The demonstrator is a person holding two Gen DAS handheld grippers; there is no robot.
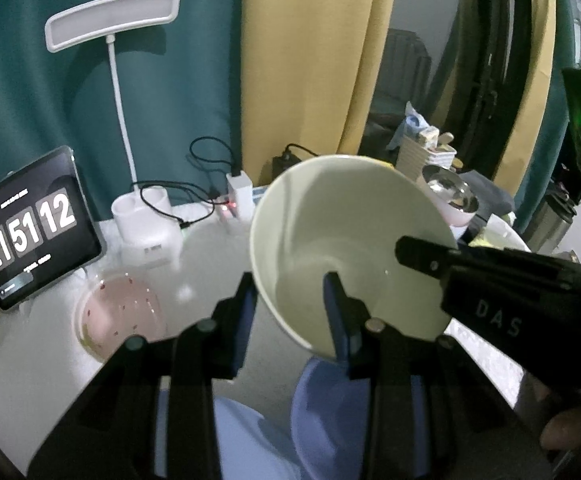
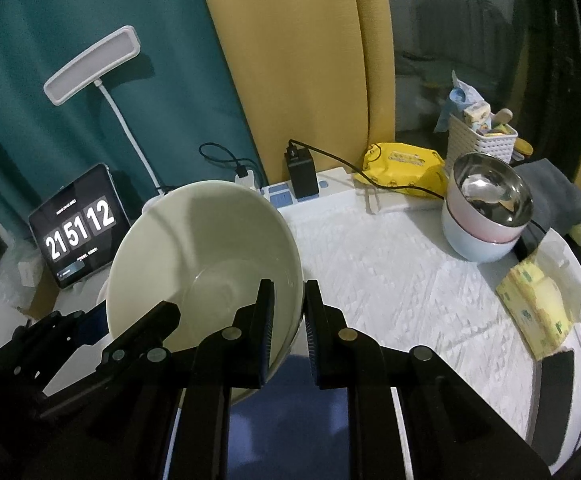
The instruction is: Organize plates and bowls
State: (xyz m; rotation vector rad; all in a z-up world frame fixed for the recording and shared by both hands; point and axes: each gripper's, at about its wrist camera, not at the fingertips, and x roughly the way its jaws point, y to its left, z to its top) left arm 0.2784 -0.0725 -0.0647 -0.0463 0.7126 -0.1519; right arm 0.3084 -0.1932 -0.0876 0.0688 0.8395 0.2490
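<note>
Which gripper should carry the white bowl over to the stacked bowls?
Probably the right gripper: its jaws pinch the white bowl on the rim facing the stacked bowls, across bare table. The left gripper grips the opposite rim, farther off.

Teal curtain hangs behind the table, a yellow curtain just beside it on the right. Right of that, a dark window pane reflecting the room. Table is round-edged, covered with a white textured sheet. White desk lamp stands at the back, switched off. Tablet leaning beside it shows 21 51 12. White power strip lies along the back edge with a black charger plugged in. Overall light dim.
</note>
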